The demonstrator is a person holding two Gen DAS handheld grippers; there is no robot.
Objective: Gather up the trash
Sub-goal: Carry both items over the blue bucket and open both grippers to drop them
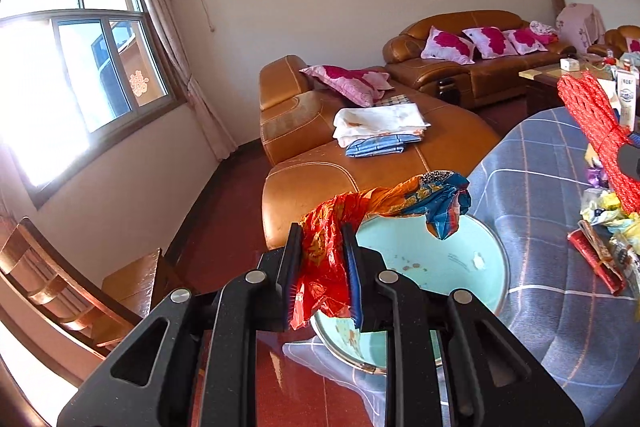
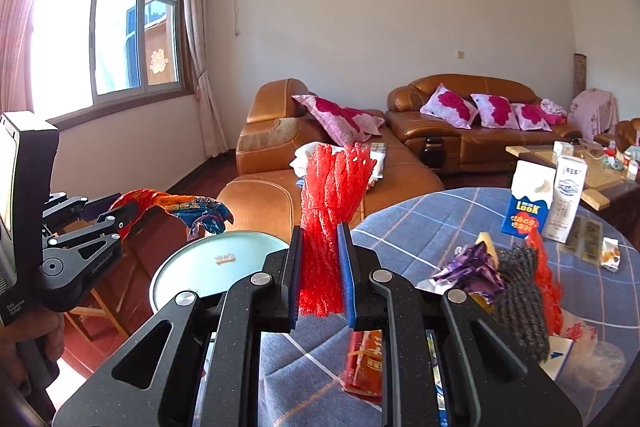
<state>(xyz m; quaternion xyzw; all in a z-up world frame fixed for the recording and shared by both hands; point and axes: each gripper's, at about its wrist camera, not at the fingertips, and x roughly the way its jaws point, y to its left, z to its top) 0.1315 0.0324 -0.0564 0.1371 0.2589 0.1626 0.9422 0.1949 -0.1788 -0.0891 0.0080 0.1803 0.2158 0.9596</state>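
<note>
Left gripper (image 1: 320,267), clamped on a crumpled wrapper (image 1: 384,203), hovers above the bin lid (image 1: 432,259), nearer than the right gripper (image 2: 318,267) clamping red netting (image 2: 332,187).

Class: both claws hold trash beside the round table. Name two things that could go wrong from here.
1. The crinkled orange-and-blue plastic wrapper trails well beyond the left claw, so it may miss the pale green round bin when released.
2. The red foam mesh netting in the right claw hangs over table litter and may snag it.

Left gripper (image 1: 322,269) clamps crumpled orange-red-blue wrapper (image 1: 384,203) above pale green plate (image 1: 440,259) on blue checked tablecloth (image 1: 560,307).
</note>
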